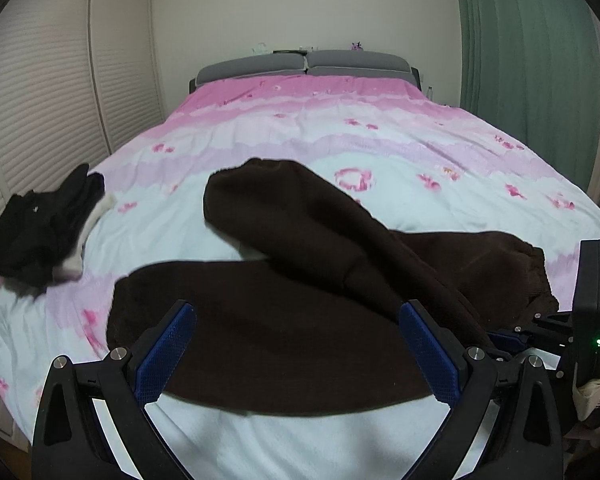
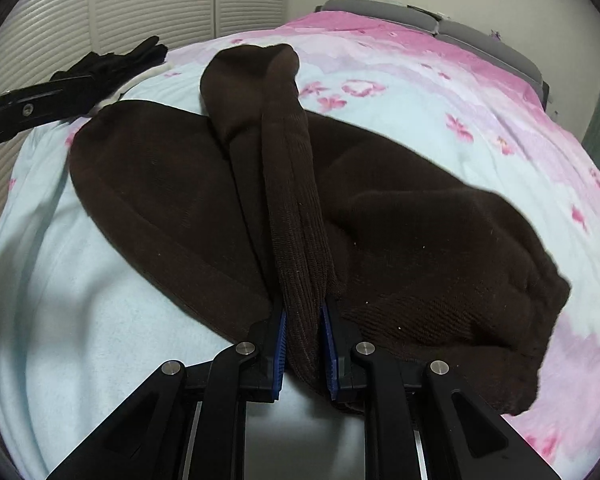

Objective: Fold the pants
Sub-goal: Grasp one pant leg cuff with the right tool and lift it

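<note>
Dark brown knit pants [image 1: 268,320] lie spread on the pink and white bedspread [image 1: 340,140]. One leg runs left across the near part of the bed; the other leg is folded over it, pointing toward the headboard. My left gripper [image 1: 296,356] is open and empty, just above the near leg. My right gripper [image 2: 303,344] is shut on a bunched fold of the pants [image 2: 296,208] and shows at the right edge of the left wrist view [image 1: 516,338]. The waist end [image 2: 460,280] lies to its right.
A black and white garment [image 1: 44,228] lies bunched at the bed's left edge, also in the right wrist view [image 2: 112,60]. Grey pillows [image 1: 308,64] sit at the headboard. Louvred closet doors [image 1: 40,100] stand on the left and a green curtain [image 1: 520,60] on the right.
</note>
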### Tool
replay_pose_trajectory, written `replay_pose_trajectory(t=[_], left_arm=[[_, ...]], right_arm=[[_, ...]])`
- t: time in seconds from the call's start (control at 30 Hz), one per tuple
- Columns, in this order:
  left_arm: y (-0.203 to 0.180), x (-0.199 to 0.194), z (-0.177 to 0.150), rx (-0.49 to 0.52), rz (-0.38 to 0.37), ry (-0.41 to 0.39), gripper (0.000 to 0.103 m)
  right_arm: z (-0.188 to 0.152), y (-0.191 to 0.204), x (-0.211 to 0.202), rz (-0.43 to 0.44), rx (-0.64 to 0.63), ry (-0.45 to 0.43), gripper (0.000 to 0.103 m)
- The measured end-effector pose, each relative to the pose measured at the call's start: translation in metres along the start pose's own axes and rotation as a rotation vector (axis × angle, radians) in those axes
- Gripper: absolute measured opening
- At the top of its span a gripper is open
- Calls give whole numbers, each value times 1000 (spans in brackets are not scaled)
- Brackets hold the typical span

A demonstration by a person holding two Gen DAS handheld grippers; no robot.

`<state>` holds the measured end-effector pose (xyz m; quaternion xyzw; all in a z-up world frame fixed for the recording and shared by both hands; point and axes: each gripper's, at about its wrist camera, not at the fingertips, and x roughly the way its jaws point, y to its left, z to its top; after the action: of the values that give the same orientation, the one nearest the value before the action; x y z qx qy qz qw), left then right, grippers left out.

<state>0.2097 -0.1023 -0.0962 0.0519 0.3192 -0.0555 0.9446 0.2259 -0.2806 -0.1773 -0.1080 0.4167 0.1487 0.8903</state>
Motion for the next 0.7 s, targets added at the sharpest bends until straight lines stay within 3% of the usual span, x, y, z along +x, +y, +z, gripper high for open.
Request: replay_pose_trajectory(t=[0.13,0.27,0.4,0.47,0.53,0.7], left_arm=[[1,1,-7,-6,3,5,103],[3,-6,-6,-1,3,1,103],[15,-18,0,-16,4,-12,103],[23,-23,5,-29,6,-13,103],[32,-28,11,-46,8,-21,103],[61,-39,37,-76,40,-87,103]], right_arm=[[-5,14,4,-53,-34,-26,23],[-1,23,-12,-107,-46,-73,40],[12,19,-44,-104,18,-149,44],[22,17,-62,-99,37,-196,57],[44,16,-77,-87,43,-241,65],[112,12,-74,0,91,-265,67]])
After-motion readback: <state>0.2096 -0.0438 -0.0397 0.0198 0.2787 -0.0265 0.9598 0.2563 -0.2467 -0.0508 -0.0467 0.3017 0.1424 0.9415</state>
